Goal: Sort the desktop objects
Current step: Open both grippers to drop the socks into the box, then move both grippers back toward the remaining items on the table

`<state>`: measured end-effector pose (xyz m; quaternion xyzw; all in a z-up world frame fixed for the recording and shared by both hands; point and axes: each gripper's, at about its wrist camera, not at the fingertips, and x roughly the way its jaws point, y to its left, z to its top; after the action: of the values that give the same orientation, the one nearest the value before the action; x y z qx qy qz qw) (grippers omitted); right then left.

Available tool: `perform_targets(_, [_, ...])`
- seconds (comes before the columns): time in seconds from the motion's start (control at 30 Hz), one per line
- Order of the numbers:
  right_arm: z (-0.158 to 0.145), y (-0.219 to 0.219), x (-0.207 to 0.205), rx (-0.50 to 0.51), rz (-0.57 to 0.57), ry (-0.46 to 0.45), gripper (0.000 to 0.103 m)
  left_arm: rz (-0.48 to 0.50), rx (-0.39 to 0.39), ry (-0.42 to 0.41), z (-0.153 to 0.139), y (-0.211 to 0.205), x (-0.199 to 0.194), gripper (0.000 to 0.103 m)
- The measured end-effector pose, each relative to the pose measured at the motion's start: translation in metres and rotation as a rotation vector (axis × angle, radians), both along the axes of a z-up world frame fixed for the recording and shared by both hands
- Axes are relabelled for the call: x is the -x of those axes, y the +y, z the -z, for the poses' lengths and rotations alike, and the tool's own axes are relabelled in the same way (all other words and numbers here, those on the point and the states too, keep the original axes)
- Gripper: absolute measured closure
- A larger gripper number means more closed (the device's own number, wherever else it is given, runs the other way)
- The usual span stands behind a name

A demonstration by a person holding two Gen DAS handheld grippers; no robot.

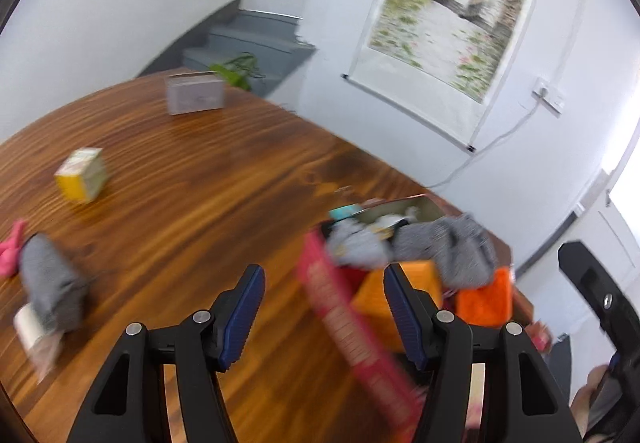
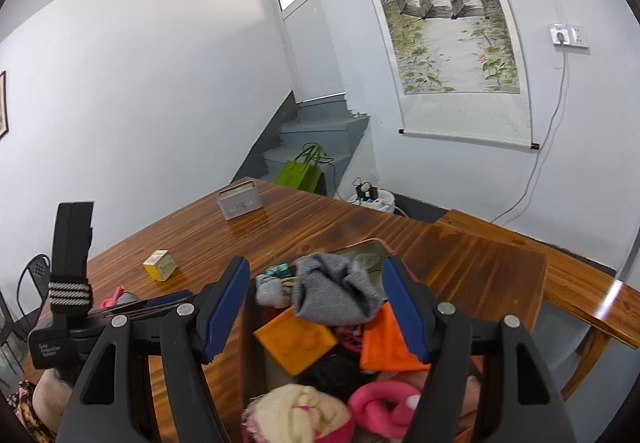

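Our left tongs stand wide open over the wooden table, with nothing between the blue pads. Our right tongs are spread just as wide and hold nothing; they hang above the red box at the table's near edge.

Inside that box we see two orange blocks, one toward the left and one toward the right. A grey sock is heaped on top of them, with a smaller pale grey sock and a teal piece just behind. Nearer to us lie a pink roll and a cream-and-pink bundle.

In the left view the picture is blurred. To the left of our open tongs another grey sock lies on the table, touching a pale object we cannot identify, with something pink just beside it. Farther out sits a small yellow box, well apart from a grey box standing near the far edge.

Beyond the table are grey stairs, a green bag and a landscape scroll on the white wall.
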<state>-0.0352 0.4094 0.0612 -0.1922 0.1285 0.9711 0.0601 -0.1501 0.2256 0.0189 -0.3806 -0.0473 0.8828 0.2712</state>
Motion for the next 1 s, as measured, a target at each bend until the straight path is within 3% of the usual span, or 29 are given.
perform_targets(0.3, [0.009,-0.073,0.015,0.001,-0.177,-0.027,0.030,-0.195,0.023,-0.009,0.010,-0.109,-0.016,0.040])
perform_targets(0.6, [0.026,-0.127,0.038,0.008,-0.274,-0.100,0.030,-0.341,0.031,-0.015,0.024,-0.196,-0.020,0.040])
perform_targets(1.0, [0.051,-0.185,0.097,0.014,-0.400,-0.243,0.030,-0.390,0.002,-0.084,0.057,-0.237,-0.006,0.040])
